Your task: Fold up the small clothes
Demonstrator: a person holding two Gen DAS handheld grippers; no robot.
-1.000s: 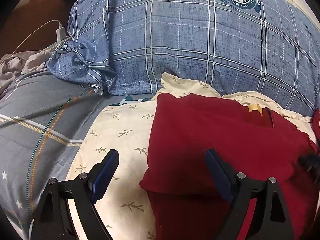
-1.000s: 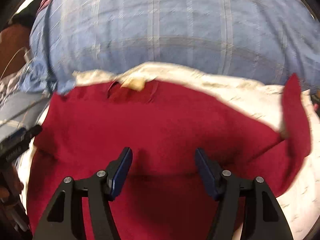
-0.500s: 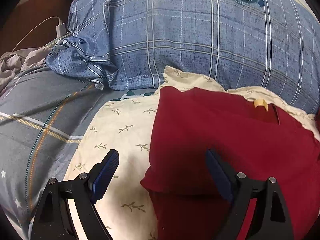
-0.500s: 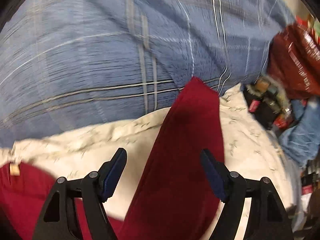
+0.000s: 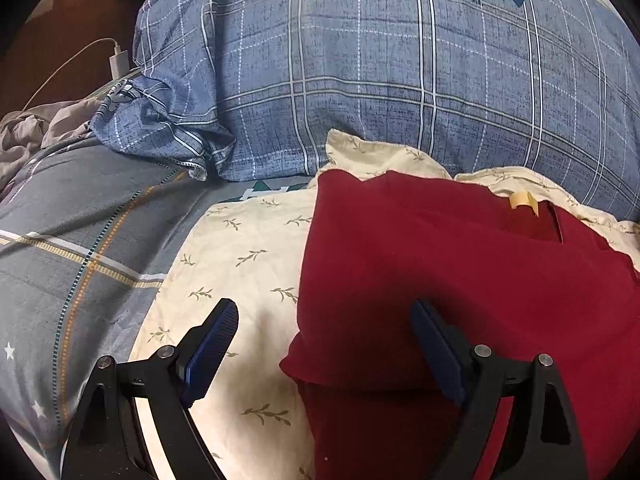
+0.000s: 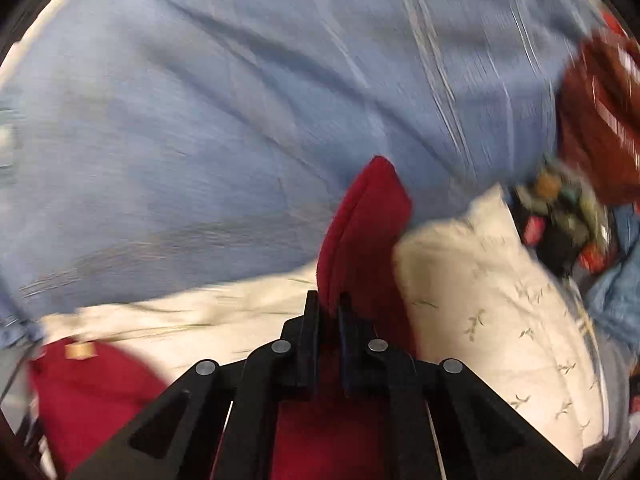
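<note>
A dark red garment (image 5: 460,280) lies on a cream cloth printed with small leaf sprigs (image 5: 240,256), spread on a bed. In the left wrist view its left side is folded over, making a thick doubled edge near the camera, and a small tan tag (image 5: 524,200) shows at the neck opening toward the far side. In the right wrist view a long strip of the same red garment (image 6: 360,232), apparently a sleeve, stands up from the cream cloth (image 6: 480,280).

The right gripper (image 6: 329,312) is clamped on the base of this strip, its jaws nearly together with red fabric pinched between them. This view is blurred, so finer detail is unclear. The left gripper (image 5: 324,344) is spread wide and holds nothing; one finger is above the cream cloth, the other above the red fabric, straddling the folded edge.

Behind the garment rests a large blue plaid pillow (image 5: 380,80) with a round emblem. To the left lie a grey striped sheet (image 5: 80,232) and a white charger with cable (image 5: 120,62). Blurred clutter (image 6: 560,216) sits at the right.
</note>
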